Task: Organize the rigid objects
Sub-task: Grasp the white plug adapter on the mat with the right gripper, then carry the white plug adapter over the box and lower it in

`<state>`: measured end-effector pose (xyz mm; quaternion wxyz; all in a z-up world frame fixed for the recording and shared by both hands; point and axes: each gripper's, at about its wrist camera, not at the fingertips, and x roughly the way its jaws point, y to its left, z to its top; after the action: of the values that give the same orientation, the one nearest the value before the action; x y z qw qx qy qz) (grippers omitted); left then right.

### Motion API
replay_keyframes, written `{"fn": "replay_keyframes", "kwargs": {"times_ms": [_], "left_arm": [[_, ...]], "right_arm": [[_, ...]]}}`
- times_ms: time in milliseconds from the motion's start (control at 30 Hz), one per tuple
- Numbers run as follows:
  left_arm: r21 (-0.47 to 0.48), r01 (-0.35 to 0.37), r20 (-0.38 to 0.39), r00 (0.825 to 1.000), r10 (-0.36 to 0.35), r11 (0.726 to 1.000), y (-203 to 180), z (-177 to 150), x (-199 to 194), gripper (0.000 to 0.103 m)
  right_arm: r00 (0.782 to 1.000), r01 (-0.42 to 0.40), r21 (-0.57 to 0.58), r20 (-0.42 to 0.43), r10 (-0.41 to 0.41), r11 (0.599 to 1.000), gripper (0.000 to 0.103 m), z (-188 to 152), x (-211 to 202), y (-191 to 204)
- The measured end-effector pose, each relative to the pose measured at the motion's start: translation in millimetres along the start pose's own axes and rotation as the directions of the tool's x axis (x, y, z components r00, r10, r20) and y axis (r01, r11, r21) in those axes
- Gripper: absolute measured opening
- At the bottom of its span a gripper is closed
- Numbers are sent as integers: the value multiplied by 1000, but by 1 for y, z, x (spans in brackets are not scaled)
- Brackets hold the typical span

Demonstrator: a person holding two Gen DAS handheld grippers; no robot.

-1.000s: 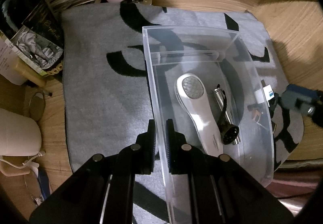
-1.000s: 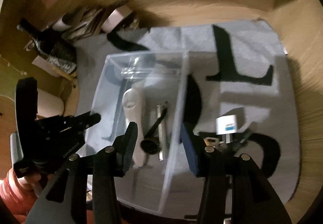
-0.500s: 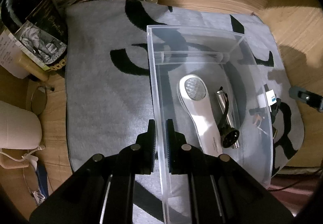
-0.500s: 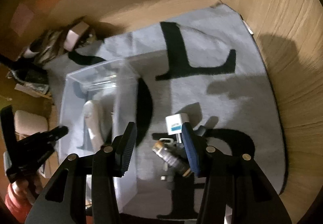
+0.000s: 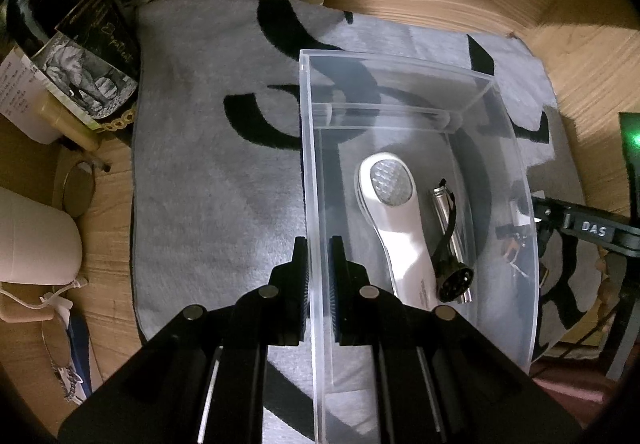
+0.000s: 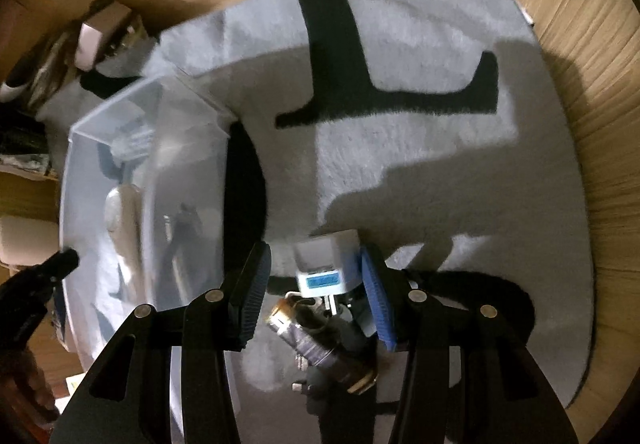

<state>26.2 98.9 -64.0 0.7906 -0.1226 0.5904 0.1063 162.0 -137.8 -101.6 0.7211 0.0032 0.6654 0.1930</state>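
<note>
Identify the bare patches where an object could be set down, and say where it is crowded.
Free: grey mat left of the clear bin; the bin floor beyond the white handheld device; mat around the black L. Crowded: the far-left clutter by the bottle, and between the right gripper fingers.

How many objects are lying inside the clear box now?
2: a white handheld device in the middle of the clear box, and a metal cylinder with a black connector just beside it. Others may be hidden.

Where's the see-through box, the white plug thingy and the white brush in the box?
clear box (image 5: 400, 61): left wrist view, far rim.
white plug adapter (image 6: 324, 258): right wrist view, its top face.
white brush (image 5: 400, 240): left wrist view, its handle.
</note>
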Motion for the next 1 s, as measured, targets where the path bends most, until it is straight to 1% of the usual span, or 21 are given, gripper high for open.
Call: {"fn": "replay_keyframes", "kwargs": {"times_ms": [167,200,433,667,900,1000], "left_arm": [[-4,1,0,1000,-1,1000,0,1,0,8],[-3,1,0,1000,-1,1000,1,0,0,8],[4,5,0,1000,-5,1000,1,0,0,8],[23,12,0,1000,-12,1000,2,0,0,8],[49,22,4,1000,-22,999,1,0,0,8],[61,27,5,1000,-27,998,2,0,0,8]], "right_arm": [[999,-3,11,-33,3,1000,42,0,14,-5],[1000,0,11,-27,1,1000,38,0,15,-6],[1000,-4,5,6,4,1000,37,-4,7,-2],[997,-17,8,74,16,1000,37,-7,-19,5],[985,-46,-16,164,48,999,37,-12,-59,17],[979,-55,-30,195,60,998,37,-4,-67,29]]}}
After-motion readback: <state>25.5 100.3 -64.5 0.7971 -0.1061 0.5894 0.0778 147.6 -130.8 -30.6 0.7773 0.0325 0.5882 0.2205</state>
